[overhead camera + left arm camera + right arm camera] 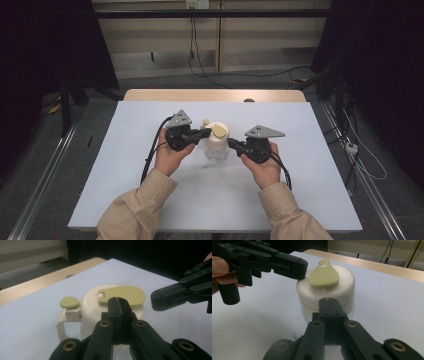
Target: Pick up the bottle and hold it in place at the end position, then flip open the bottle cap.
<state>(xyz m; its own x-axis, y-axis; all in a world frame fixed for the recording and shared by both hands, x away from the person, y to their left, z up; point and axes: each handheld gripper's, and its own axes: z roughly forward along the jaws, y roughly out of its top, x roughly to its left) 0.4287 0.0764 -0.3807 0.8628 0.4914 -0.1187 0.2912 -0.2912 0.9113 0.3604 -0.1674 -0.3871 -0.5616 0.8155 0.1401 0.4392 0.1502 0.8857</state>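
Between the two closed, empty grippers, left [206,133] and right [231,142], the jug [217,141] looks light, rigid and slick, its clear body maybe fragile, so its side handle [62,326] seems the safest hold.

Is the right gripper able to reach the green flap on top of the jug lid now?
Probably yes: the right gripper, jaws shut, sits beside the jug. The left gripper rests near the green flap but leaves most of it bare.
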